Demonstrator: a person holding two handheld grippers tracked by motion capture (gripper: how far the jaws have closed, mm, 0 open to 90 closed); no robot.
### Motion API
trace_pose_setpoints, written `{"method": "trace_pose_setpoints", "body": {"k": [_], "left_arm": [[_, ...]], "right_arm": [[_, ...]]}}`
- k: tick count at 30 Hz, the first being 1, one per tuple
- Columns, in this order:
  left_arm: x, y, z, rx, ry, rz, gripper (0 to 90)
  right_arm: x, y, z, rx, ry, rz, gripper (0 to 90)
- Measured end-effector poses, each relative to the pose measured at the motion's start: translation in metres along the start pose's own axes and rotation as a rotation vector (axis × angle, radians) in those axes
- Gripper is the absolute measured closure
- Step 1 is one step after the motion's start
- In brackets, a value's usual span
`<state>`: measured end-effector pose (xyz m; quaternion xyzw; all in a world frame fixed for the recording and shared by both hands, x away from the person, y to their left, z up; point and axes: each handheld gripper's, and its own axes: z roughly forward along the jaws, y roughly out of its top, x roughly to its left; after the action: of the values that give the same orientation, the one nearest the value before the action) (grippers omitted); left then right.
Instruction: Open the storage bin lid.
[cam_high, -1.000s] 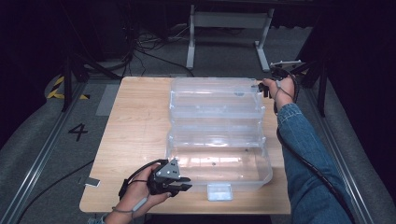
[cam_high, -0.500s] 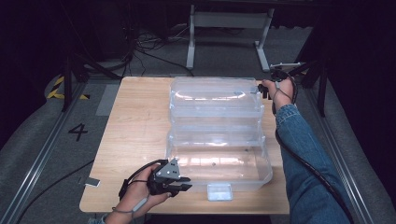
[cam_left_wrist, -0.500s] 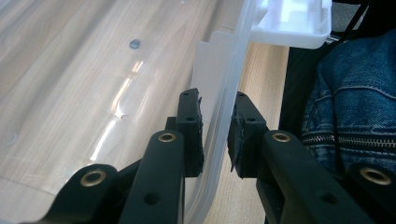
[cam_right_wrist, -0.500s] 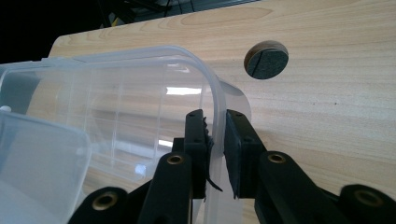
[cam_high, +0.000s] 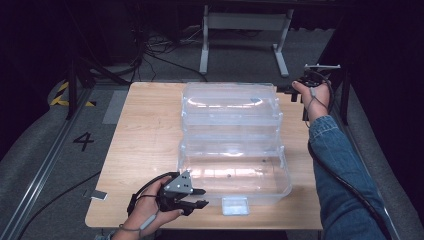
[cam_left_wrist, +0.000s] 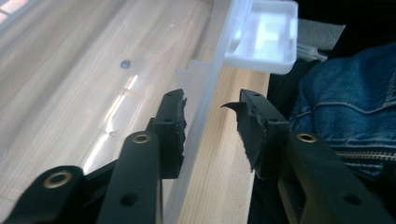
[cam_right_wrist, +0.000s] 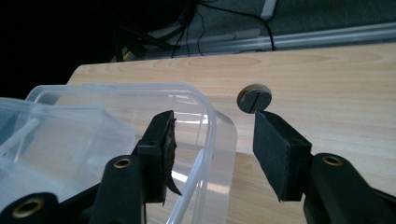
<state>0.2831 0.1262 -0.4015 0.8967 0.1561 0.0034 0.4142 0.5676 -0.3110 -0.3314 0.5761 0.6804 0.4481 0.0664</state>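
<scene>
Tongs both gape — left tongs (cam_left_wrist: 208, 128) straddle the clear bin (cam_high: 235, 170) wall, right tongs (cam_right_wrist: 215, 149) its far rim.

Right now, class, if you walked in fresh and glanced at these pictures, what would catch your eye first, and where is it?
The clear plastic bins, stacked along the middle of the wooden table, stand out first. Next, two hand-held grippers straddle the bins' walls with open jaws: the left gripper at the near bin's front corner, the right gripper at the far bin's rim. A small clear lid lies on the table's near edge.
</scene>
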Motion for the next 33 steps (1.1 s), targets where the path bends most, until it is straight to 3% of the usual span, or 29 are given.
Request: {"method": "trace_pose_setpoints", "body": {"k": [5,12,14,21,24,33], "left_arm": [[-0.003,0.005,-0.017,-0.076,-0.022,-0.024,58.8],[-0.004,0.011,-0.044,-0.108,0.055,-0.031,52.8],[-0.004,0.011,-0.049,-0.108,0.067,-0.035,52.2],[0.003,0.004,-0.068,-0.105,0.131,-0.085,49.0],[0.005,0.002,-0.072,-0.092,0.164,-0.105,46.3],[0.016,-0.01,-0.098,-0.114,0.261,-0.168,42.1]], "right_arm": [[0.005,-0.005,-0.026,-0.046,0.029,-0.081,45.6],[0.014,-0.023,-0.075,-0.094,0.065,-0.186,43.3],[0.014,-0.024,-0.08,-0.094,0.063,-0.194,43.1],[0.015,-0.043,-0.117,-0.113,0.085,-0.261,42.3],[0.015,-0.048,-0.123,-0.113,0.086,-0.288,42.1],[0.017,-0.072,-0.141,-0.117,0.127,-0.365,40.4]]}}
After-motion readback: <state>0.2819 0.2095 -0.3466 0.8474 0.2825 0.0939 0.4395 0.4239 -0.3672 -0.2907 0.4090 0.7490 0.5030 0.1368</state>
